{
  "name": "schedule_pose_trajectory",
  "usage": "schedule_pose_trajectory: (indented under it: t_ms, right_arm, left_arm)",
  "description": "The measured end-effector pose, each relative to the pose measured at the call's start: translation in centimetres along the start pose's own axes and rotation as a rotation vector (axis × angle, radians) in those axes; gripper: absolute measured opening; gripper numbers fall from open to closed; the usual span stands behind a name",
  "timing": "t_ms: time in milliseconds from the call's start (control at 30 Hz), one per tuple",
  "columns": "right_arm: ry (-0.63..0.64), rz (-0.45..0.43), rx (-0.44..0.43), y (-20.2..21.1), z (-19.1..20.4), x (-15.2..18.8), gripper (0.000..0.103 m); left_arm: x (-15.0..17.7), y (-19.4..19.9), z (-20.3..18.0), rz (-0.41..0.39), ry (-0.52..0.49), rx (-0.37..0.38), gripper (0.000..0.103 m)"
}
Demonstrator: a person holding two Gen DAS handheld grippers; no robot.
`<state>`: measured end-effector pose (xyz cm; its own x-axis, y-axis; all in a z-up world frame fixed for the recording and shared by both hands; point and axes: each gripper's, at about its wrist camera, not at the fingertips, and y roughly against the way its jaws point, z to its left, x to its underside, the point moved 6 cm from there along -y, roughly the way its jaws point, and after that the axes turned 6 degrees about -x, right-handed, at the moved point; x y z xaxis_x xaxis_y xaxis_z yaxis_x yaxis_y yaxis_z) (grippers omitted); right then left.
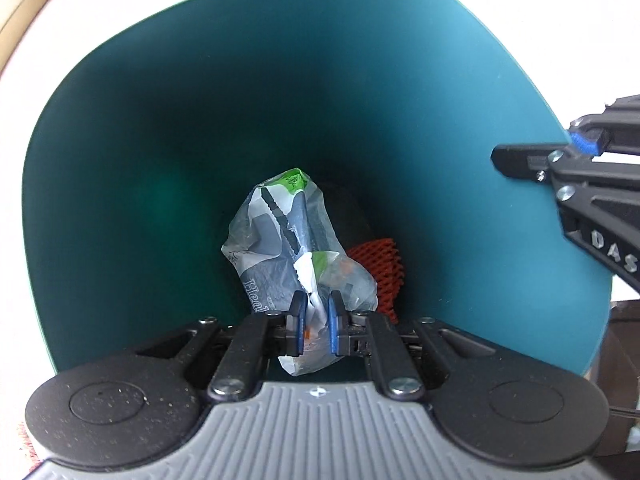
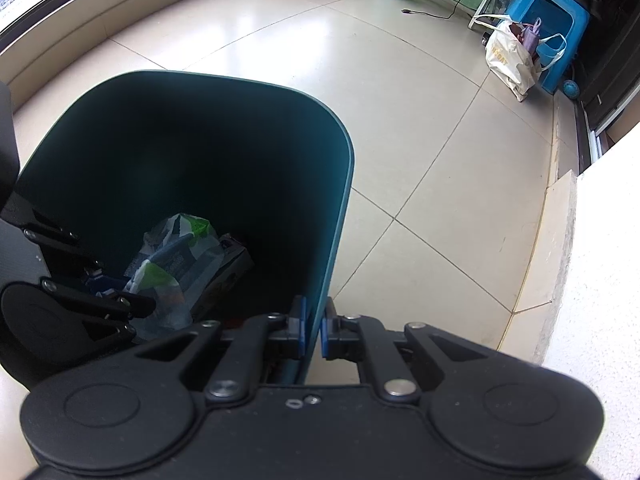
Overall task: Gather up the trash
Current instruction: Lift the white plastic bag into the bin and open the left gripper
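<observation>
Left wrist view: left gripper (image 1: 316, 312) pointed down inside the teal bin (image 1: 120, 140), pads pinching a clear plastic wrapper (image 1: 288, 240) whose length trailed ahead toward the bin floor, beside red mesh (image 1: 376, 268).

Right wrist view: right gripper (image 2: 314, 328) clamped the bin's near wall (image 2: 332, 240), wrapper (image 2: 176, 264) well left.

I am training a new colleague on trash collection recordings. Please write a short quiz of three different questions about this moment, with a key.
1. True or false: the right gripper has its jaws clamped on the wall of the teal trash bin.
2. What is between the jaws of the left gripper?
A. an orange
B. a crumpled plastic bag
C. a spoon
3. Fill in: the red mesh netting lies ____ the bin.

Key: 1 true; 2 B; 3 inside.
</observation>
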<state>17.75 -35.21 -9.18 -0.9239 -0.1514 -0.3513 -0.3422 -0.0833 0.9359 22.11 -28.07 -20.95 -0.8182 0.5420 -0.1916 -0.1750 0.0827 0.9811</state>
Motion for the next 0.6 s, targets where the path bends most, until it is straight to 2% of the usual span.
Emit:
schedule_pose_trajectory:
  t_ms: [33,100,133,367,533,567,600]
  right_arm:
    - [-0.001,0.000,0.000,0.0,0.0,0.0,0.006]
    - [-0.001,0.002,0.000,-0.1,0.0,-0.1,0.006]
    - [-0.001,0.003,0.001,-0.1,0.0,-0.1,0.006]
    - [0.000,0.005,0.005,-0.2,0.0,0.0,0.006]
    - [0.000,0.006,0.008,-0.2,0.2,-0.1,0.007]
    - [0.000,0.007,0.011,-0.2,0.2,0.0,0.007]
    - [0.001,0.007,0.012,-0.3,0.3,-0.1,0.007]
  left_arm:
    - [0.4,0.3,0.3,-0.005,0.002,0.001,0.015]
    - [0.1,0.4,0.8,-0.016,0.003,-0.006,0.028]
    - [0.2,0.4,0.5,-0.025,0.008,0.001,0.030]
    - [0.7,2.4,0.9,-0.070,0.029,0.036,0.032]
    - [1.4,5.1,0.9,-0.134,0.024,0.062,0.032]
    - [1.6,5.5,0.7,-0.147,0.020,0.063,0.033]
    - [1.8,6.0,0.7,-0.162,0.018,0.061,0.042]
